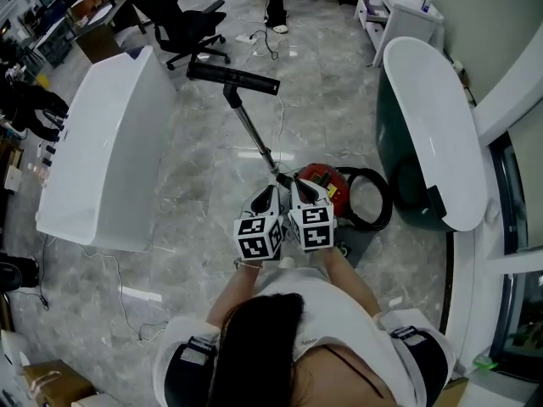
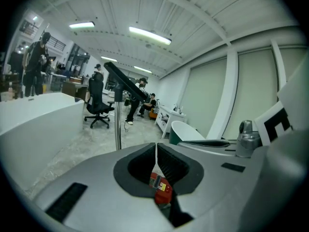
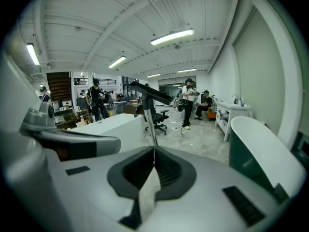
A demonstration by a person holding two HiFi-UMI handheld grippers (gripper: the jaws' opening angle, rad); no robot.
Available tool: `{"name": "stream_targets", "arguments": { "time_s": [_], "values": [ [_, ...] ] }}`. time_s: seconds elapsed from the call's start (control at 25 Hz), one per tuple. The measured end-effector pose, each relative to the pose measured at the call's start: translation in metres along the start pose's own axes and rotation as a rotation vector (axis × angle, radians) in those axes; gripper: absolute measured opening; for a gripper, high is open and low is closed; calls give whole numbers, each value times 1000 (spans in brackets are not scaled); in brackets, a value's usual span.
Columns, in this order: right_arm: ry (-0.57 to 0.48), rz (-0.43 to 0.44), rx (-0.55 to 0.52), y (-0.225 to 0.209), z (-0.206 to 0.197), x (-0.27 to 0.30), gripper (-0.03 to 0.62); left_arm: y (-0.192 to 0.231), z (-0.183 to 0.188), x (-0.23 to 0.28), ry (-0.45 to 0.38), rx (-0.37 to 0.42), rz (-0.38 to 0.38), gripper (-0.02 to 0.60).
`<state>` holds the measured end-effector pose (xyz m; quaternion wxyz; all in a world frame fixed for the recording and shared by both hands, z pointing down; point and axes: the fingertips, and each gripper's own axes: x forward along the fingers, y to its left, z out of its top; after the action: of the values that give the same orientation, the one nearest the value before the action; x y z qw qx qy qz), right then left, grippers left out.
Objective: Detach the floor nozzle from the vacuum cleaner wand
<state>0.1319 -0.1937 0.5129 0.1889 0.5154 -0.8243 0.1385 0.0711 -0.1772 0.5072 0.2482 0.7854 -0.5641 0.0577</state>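
Two grippers were held side by side close to the person's body, marker cubes nearly touching. The left gripper (image 2: 155, 152) had its jaws pressed together with nothing gripped, a red part of the vacuum showing below through the gap behind them. The right gripper (image 3: 154, 154) was likewise closed and empty. Just ahead of both tips, in the head view, sat the red vacuum canister (image 1: 327, 182) with its black hose (image 1: 378, 202) looped beside it on the grey marble floor (image 1: 199, 168). From there the metal wand (image 1: 249, 127) ran away from the person, and the black floor nozzle (image 1: 233, 78) was joined to its far end. In both gripper views the wand stood upright with the nozzle across its top. White bathtubs flanked the scene, one at the left (image 1: 106, 155) and one at the right (image 1: 433, 125), with a black office chair (image 1: 182, 22) beyond.
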Motion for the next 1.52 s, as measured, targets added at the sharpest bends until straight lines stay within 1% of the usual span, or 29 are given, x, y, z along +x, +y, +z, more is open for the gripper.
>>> {"name": "stream_targets", "arguments": {
  "time_s": [0.2, 0.52, 0.76, 0.92, 1.0, 1.16, 1.4, 1.52],
  "values": [
    [-2, 18, 4, 1, 1, 3, 15, 7, 2, 1, 1, -4, 18, 15],
    [13, 16, -18, 4, -3, 7, 15, 12, 2, 6, -3, -8, 31, 15],
    [-33, 25, 31, 1, 4, 1, 15, 9, 4, 0, -8, -18, 30, 15],
    [-16, 35, -7, 2, 0, 7, 15, 14, 2, 3, -23, -37, 43, 15],
    [-13, 49, -12, 6, -2, 8, 15, 18, 0, 2, -24, -46, 54, 15],
    [-45, 116, -4, 19, 3, 10, 15, 30, 4, -1, -33, -58, 70, 15],
    [-32, 112, -17, 22, 10, 23, 15, 46, 15, 3, -50, -71, 91, 15],
    [-34, 116, -21, 19, 12, 30, 15, 48, 15, 11, -48, -72, 88, 15]
  ]
}}
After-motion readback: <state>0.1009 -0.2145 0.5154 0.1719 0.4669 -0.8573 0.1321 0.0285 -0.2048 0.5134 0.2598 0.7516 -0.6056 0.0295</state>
